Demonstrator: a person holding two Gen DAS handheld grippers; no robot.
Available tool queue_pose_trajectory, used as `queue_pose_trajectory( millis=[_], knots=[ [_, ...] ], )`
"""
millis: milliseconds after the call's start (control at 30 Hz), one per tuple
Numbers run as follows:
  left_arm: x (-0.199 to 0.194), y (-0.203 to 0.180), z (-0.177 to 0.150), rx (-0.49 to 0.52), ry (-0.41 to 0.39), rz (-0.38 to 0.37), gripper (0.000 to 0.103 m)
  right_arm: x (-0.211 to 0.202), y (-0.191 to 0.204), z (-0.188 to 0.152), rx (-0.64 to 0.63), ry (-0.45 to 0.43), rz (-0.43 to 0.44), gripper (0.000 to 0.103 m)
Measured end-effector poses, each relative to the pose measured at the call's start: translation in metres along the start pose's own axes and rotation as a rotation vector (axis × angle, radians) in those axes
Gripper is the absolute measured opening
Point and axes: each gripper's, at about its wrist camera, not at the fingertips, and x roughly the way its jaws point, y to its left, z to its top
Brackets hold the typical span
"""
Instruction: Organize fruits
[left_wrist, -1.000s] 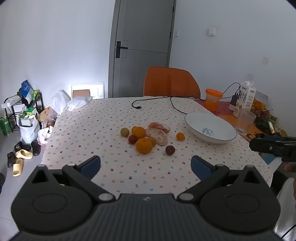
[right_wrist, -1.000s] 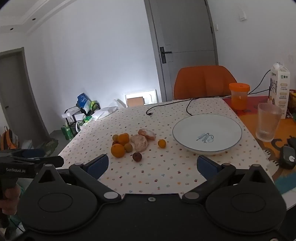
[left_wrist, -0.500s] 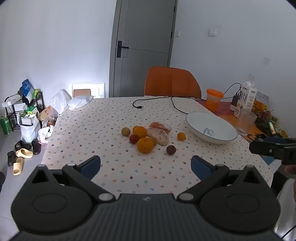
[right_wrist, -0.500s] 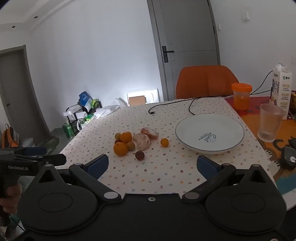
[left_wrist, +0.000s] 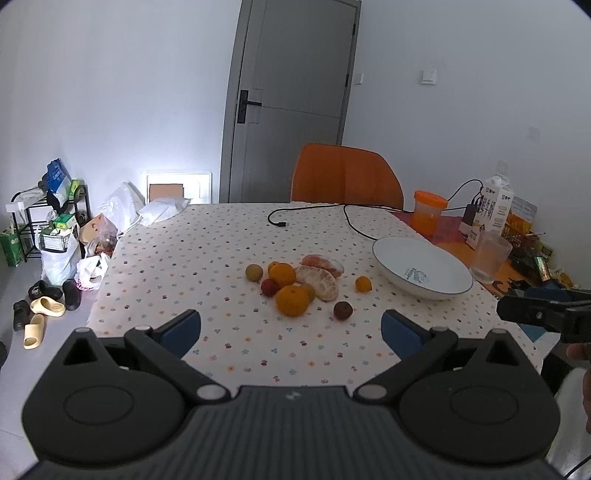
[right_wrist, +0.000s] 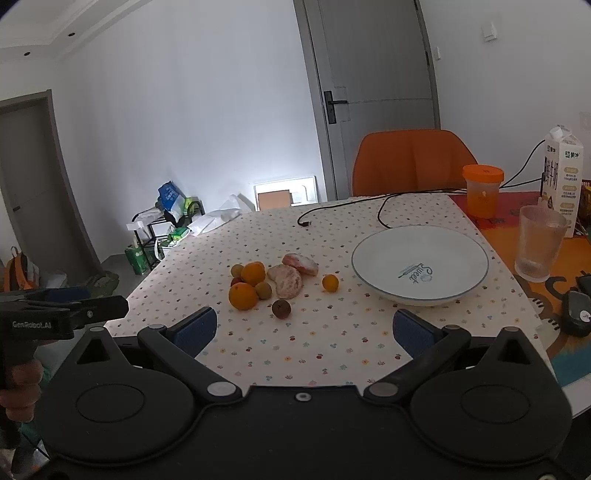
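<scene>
A cluster of fruit lies mid-table: a large orange (left_wrist: 291, 301) (right_wrist: 242, 296), a second orange (left_wrist: 282, 274) (right_wrist: 253, 273), two peeled citrus pieces (left_wrist: 318, 282) (right_wrist: 289, 281), a small kumquat (left_wrist: 363, 284) (right_wrist: 330, 283), a dark round fruit (left_wrist: 342, 310) (right_wrist: 281, 308) and a few small ones. An empty white plate (left_wrist: 454, 291) (right_wrist: 476, 280) stands to their right. My left gripper (left_wrist: 291, 334) is open and empty, short of the fruit. My right gripper (right_wrist: 304, 332) is open and empty, at the table's near edge.
A black cable (left_wrist: 347, 218) crosses the far table. An orange-lidded jar (right_wrist: 482, 192), a milk carton (right_wrist: 561, 181) and a clear cup (right_wrist: 539, 243) stand right of the plate. An orange chair (left_wrist: 345, 175) is behind. Bags and shoes (left_wrist: 40, 306) lie on the floor to the left.
Both grippers have tilted slightly, so the table sits a little lower in each view. The fruit and plate have not moved. Both grippers stay open.
</scene>
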Motion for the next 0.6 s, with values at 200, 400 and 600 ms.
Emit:
queue_pose_trajectory(
  millis=[200, 400, 600],
  knots=[
    [0.0001, -0.0005, -0.0012, 0.004, 0.003, -0.002, 0.103, 0.0003, -0.0004, -0.0001, 0.002, 0.004, -0.003, 0.103],
    [0.0004, -0.0015, -0.0021, 0.008, 0.006, -0.003, 0.103, 0.001, -0.0011, 0.0, 0.005, 0.006, -0.01, 0.103],
    [0.0007, -0.0017, -0.002, 0.006, 0.006, 0.0, 0.103, 0.0005, -0.0023, 0.0002, 0.006, 0.006, -0.012, 0.103]
  ],
)
